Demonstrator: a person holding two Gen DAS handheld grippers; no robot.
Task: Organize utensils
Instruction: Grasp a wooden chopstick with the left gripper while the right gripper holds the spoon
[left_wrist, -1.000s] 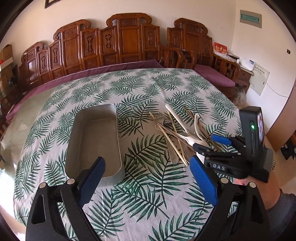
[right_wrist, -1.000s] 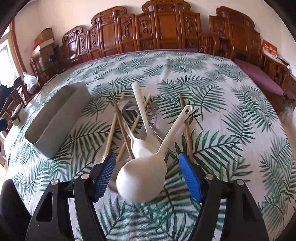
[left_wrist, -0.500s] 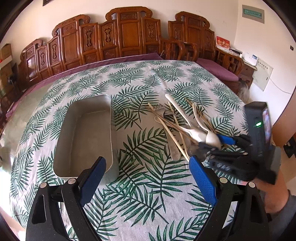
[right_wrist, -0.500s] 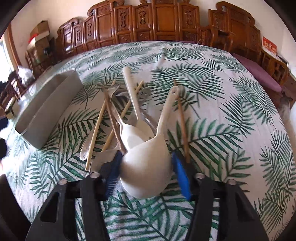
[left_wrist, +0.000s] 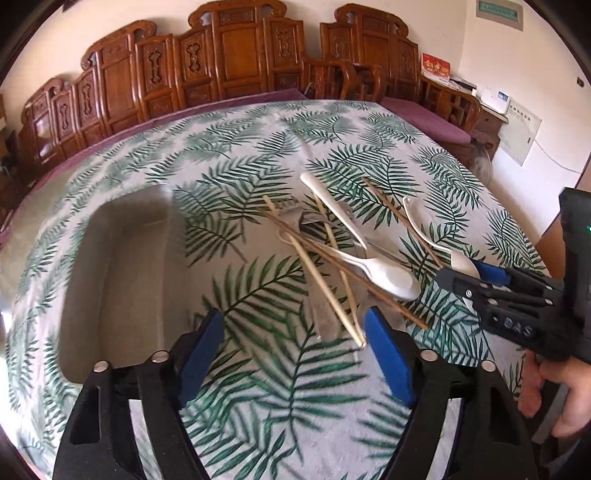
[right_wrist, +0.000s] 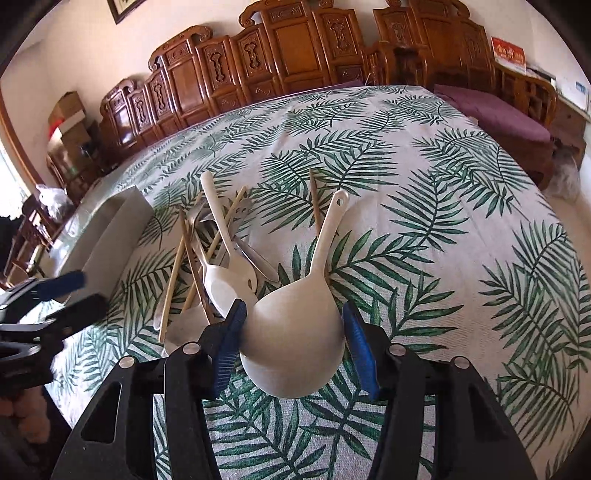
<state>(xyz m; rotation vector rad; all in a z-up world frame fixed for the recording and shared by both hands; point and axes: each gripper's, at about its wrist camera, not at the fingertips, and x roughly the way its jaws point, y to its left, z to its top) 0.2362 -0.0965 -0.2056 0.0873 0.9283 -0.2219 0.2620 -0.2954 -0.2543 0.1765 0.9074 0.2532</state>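
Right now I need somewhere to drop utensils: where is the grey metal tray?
Left wrist view: the grey metal tray lies left of the utensil pile on the leaf-print cloth.

A woven, matt leaf-print cloth covers the counter. The big ladle looks smooth, cream plastic; the chopsticks are pale and dark wood. The tray is dull grey metal.
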